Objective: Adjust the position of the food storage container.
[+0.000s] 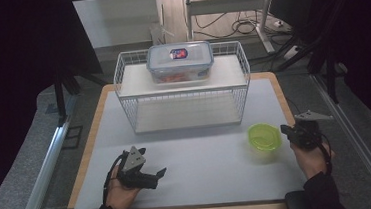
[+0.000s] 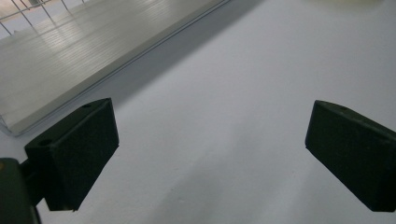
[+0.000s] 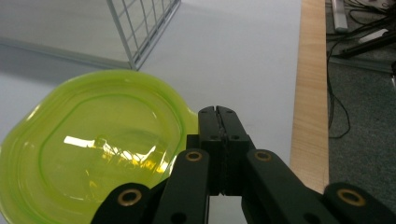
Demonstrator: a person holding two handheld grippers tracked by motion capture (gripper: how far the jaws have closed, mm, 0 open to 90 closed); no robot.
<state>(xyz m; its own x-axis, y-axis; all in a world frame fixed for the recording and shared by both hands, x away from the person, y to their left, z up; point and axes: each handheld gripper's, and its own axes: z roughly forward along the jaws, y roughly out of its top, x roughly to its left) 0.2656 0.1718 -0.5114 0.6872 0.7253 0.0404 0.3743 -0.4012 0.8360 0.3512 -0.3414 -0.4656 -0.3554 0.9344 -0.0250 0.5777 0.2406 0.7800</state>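
- Bowl [image 1: 264, 136]: translucent lime-green plastic, rounded rim, near the table's [image 1: 200, 183] right edge.
- Right gripper [image 3: 219, 112]: jaws pressed together, just beside the bowl.
- Left gripper [image 2: 210, 154]: jaws spread.

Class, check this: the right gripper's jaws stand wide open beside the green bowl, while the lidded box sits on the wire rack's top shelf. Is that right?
Not quite: the right gripper has its jaws shut, as the right gripper view shows. It is beside the green bowl, and the lidded box does sit on the wire rack's top shelf.

Jaws: the left gripper [image 2: 210, 158] stands wide apart, nothing between
Below: bare white table [image 2: 243, 93]
Upper left: wire rack [image 2: 70, 51]; its shelf board
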